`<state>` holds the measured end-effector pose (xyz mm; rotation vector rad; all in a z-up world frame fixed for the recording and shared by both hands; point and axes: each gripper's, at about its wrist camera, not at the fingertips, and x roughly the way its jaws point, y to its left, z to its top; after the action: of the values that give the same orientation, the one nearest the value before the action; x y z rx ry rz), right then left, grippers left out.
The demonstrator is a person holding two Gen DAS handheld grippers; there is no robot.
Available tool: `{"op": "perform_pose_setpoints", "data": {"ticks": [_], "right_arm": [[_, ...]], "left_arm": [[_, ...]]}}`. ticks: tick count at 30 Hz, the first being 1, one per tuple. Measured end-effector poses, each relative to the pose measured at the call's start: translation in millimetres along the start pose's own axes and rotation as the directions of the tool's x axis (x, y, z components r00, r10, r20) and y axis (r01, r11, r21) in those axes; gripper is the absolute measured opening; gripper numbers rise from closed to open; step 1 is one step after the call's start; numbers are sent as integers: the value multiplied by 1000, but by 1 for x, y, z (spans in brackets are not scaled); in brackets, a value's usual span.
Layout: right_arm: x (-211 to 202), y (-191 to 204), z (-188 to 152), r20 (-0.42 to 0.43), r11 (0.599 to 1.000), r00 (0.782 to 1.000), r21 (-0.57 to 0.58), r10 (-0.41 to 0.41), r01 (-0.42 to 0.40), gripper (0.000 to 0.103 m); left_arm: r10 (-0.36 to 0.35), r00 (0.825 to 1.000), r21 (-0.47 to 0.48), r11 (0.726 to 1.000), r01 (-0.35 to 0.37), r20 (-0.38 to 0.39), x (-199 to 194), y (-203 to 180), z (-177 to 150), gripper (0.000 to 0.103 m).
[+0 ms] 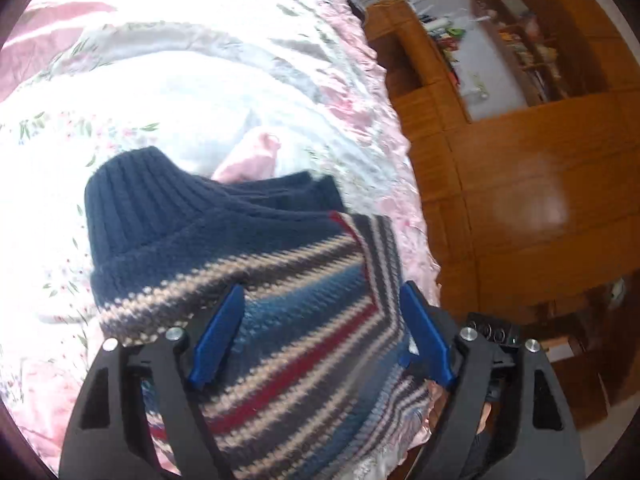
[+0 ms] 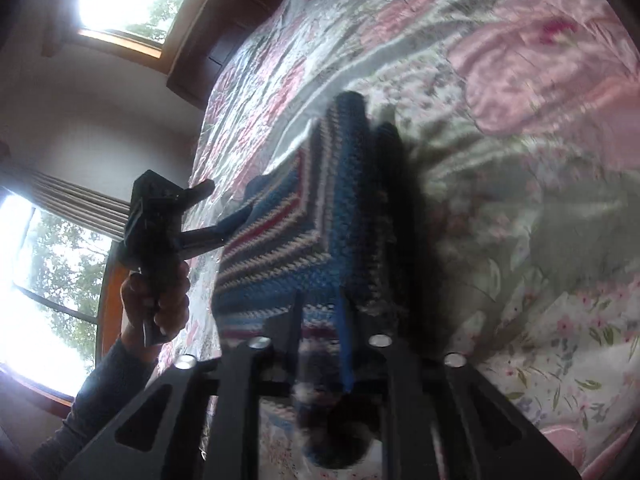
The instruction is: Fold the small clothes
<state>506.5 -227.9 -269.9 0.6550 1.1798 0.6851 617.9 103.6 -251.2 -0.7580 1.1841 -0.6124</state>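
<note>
Striped sweater (image 1: 280,280) lies between left gripper's (image 1: 324,300) spread fingers (image 1: 218,336).

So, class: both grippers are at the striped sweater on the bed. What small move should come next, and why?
Probably close the left gripper on the knit. Its blue fingers stand apart with the striped sweater between them, so it holds nothing yet. The right gripper looks clamped on another edge, and the sweater lies bunched on the floral quilt, so a fold likely needs both grips.
</note>
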Motion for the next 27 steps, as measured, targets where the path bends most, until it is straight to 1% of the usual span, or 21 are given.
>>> {"op": "perform_pose_setpoints", "data": {"ticks": [1, 2, 3, 5, 6, 7, 8, 10, 12, 13, 15, 17, 18, 19, 20, 21, 22, 23, 24, 26, 27], "right_arm": [[2, -13, -5, 3, 999, 999, 31, 33, -34, 0], [2, -21, -9, 7, 996, 998, 54, 70, -70, 0], [-1, -23, -12, 20, 995, 996, 56, 82, -83, 0], [-10, -17, -12, 34, 996, 997, 41, 73, -74, 0], [-16, -11, -12, 40, 997, 997, 33, 68, -69, 2], [-23, -6, -13, 49, 998, 997, 14, 63, -63, 5], [-30, 5, -15, 57, 997, 995, -12, 77, -77, 7], [-37, 26, -18, 52, 993, 993, -56, 109, -106, 10], [-33, 37, -21, 34, 991, 993, -72, 111, -108, 14], [-27, 39, -21, 24, 993, 995, -70, 98, -96, 14], [-16, 30, -22, 3, 997, 998, -38, 69, -69, 14], [-7, 13, -24, -3, 1000, 1000, -5, 13, -13, 7], [-5, 2, -26, -8, 1000, 1000, 13, -1, 1, 0], [-3, -11, -27, -13, 999, 1000, 50, 3, -3, 0], [-4, -18, -29, -16, 997, 1000, 70, 13, -12, 0], [-8, -19, -30, -10, 997, 1000, 74, 11, -10, 0], [-13, -14, -31, 2, 998, 1000, 67, 12, -12, 0], [-18, -5, -33, 9, 998, 1000, 48, 28, -29, 3], [-24, 1, -37, 12, 999, 999, 29, 42, -42, 9], [-27, 16, -42, 13, 997, 997, 4, 75, -75, 14], [-24, 21, -43, 5, 997, 997, -7, 77, -77, 15]], "left_arm": [[17, 1000, -18, 1000, -17, -1, 4, 7, 2, 70], [24, 1000, -22, 999, -24, -1, 7, 8, 3, 70], [29, 1000, -17, 999, -29, -2, 7, 5, 4, 73], [27, 1000, -22, 999, -27, 9, 0, 1, 9, 75], [27, 999, -10, 1000, -27, 19, -7, -3, 9, 76], [31, 999, 27, 999, -32, 34, -14, -14, 7, 76], [19, 999, 77, 997, -22, 40, -20, -23, 0, 76], [-61, 998, 155, 986, 57, 20, -33, -40, -23, 76], [-125, 991, 190, 973, 131, -43, -31, -53, -51, 77], [-134, 989, 195, 970, 145, -68, -25, -55, -65, 77], [-92, 989, 192, 975, 112, -112, -9, -47, -80, 77], [-67, 989, 140, 986, 85, -128, 8, -26, -86, 70], [-63, 988, 124, 989, 80, -141, 13, -19, -88, 62], [-65, 988, 114, 990, 82, -143, 13, -14, -87, 57], [-74, 986, 100, 991, 89, -150, 11, -12, -86, 56], [-79, 986, 89, 992, 92, -145, 6, -14, -85, 60], [-87, 989, 98, 990, 99, -123, -4, -19, -87, 71], [-99, 989, 118, 987, 112, -105, -11, -26, -90, 74], [-125, 987, 140, 980, 138, -101, -18, -35, -96, 74], [-190, 973, 167, 963, 210, -130, -20, -49, -113, 74], [-217, 965, 178, 954, 241, -146, -16, -55, -121, 75]]}}
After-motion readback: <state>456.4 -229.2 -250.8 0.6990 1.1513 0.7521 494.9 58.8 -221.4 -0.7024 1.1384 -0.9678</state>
